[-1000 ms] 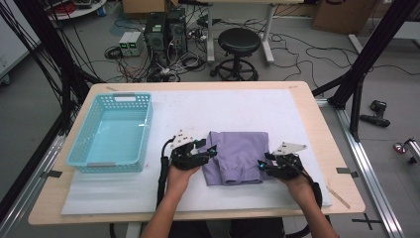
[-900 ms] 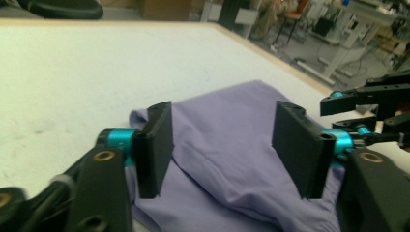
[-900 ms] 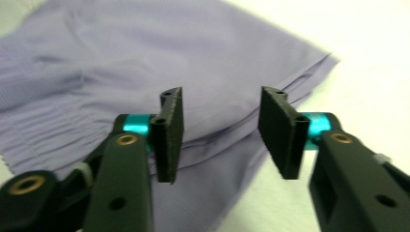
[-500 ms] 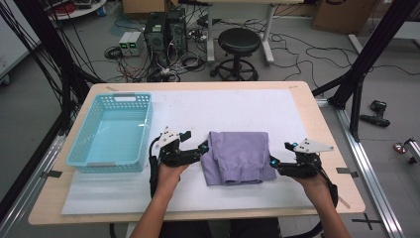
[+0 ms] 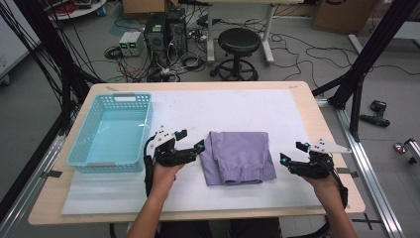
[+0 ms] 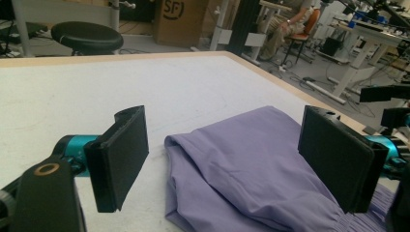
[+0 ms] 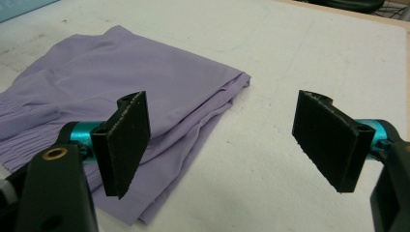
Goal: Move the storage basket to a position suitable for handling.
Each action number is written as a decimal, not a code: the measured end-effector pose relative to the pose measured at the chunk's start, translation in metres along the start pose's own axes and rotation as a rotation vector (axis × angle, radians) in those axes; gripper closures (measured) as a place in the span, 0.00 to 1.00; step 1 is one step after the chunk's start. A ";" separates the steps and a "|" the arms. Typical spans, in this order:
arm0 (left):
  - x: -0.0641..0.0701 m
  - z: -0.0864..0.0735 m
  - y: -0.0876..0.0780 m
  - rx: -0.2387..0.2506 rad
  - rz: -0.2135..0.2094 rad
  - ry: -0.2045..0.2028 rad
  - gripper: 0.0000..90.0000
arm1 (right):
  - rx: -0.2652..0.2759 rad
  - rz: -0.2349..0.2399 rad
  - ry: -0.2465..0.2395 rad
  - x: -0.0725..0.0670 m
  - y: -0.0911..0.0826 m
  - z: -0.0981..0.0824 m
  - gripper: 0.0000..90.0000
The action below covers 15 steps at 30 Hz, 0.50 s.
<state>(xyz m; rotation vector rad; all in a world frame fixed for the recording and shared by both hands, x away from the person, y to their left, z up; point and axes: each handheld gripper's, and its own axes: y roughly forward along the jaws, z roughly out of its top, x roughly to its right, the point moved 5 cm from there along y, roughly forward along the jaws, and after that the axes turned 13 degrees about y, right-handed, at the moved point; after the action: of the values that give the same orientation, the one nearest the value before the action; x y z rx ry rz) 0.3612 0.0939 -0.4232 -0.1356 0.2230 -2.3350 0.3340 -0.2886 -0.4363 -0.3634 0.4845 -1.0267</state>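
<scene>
Lilac folded garment (image 5: 239,157) flat on white mat (image 5: 247,111), near centre of table (image 5: 307,99), toward the person's edge. Roughly square outline in high view; smooth matte fabric, several layers stacked. Gathered, ribbed band along the 6 o'clock edge, seen as fine pleats at lower left of right gripper view (image 7: 29,130) and at lower right of left gripper view. Corner at 10 o'clock slightly lifted and rounded; layered fold edges visible at the 3 o'clock side in right gripper view. A few soft creases across the top, no pattern or print.

Left gripper (image 5: 190,143) at 9 o'clock of garment, just beside its edge, fingertips pointing toward it. Jaws spread wide, just been opening; cloth lying below and between them in left gripper view (image 6: 232,159), pads not pressing on it, nothing held.

Right gripper (image 5: 293,153) at 3 o'clock of garment, apart from it, over bare mat. Jaws wide, just been opening, nothing gripped.

Turquoise basket (image 5: 84,148) at 9 o'clock of left gripper, well apart from garment
</scene>
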 end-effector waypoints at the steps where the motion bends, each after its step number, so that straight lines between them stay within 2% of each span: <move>1: 0.000 0.001 -0.001 0.003 0.000 0.005 0.20 | 0.002 -0.004 0.003 0.001 -0.001 0.000 0.24; 6: -0.004 0.008 -0.010 0.032 0.014 0.003 0.20 | 0.027 0.013 0.043 0.004 -0.004 0.002 0.24; 9: -0.006 0.013 -0.019 0.029 0.013 0.026 0.20 | 0.034 0.004 0.037 0.006 -0.005 0.002 0.24; 15: -0.016 0.025 -0.048 0.083 0.038 0.038 0.22 | 0.042 0.014 0.027 0.007 -0.008 0.002 0.23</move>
<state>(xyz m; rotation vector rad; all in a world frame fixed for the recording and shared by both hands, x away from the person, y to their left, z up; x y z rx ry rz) 0.3430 0.1353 -0.3891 -0.0458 0.1464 -2.3060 0.3329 -0.2985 -0.4320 -0.3089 0.4883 -1.0276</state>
